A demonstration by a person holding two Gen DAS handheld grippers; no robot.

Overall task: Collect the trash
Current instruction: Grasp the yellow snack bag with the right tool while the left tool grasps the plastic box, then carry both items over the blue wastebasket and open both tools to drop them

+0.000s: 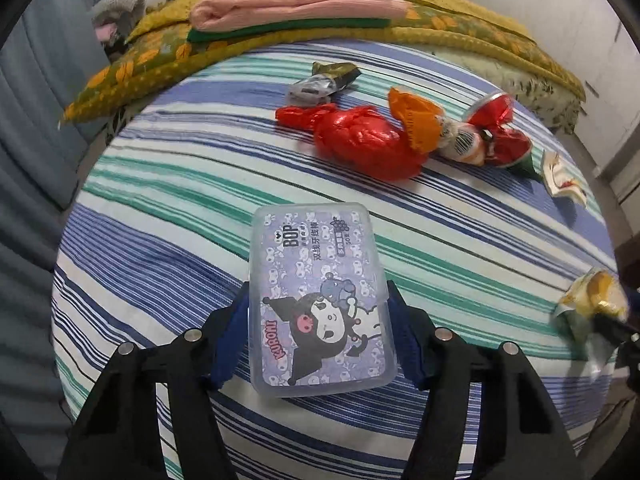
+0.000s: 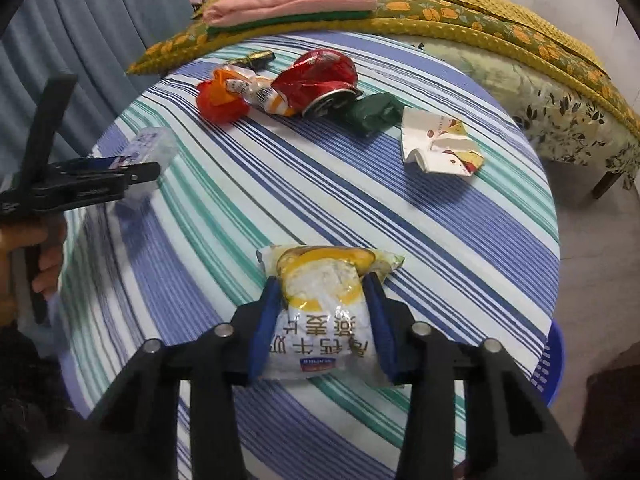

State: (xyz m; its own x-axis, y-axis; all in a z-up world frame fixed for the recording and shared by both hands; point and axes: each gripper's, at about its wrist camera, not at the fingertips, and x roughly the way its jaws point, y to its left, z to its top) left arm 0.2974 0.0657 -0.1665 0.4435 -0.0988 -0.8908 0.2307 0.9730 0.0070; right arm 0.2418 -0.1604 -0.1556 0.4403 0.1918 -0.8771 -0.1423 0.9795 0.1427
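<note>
The left tongs point(image 1: 318, 320) are clamped across the short width of a translucent plastic floss-pick box point(image 1: 318, 300), blue pads pressing its two long sides near the end closest to the camera; the box looks rigid, light and smooth-walled, so it could slide out of the pads unless held level and squarely across the middle. The right tongs point(image 2: 326, 320) pinch a white-and-yellow snack wrapper point(image 2: 326, 312) around its waist; it is soft crinkly film, nearly weightless, and will crumple rather than resist, so a firm squeeze at the bunched middle suits it. Both sit over the near edge of the striped round surface point(image 2: 460, 240). Toward the far edge lies the rest of the trash in a loose cluster: a red foil wrapper point(image 1: 360, 140) touching an orange wrapper point(image 1: 416, 120), a crushed red can point(image 2: 324, 80) that is stiff with probably sharp folds and best gripped across its flattened body, a dark green bag point(image 2: 372, 114) just beside it, and a flattened paper cup point(image 2: 440, 148) nearer the right edge, easiest taken by a raised fold.
</note>
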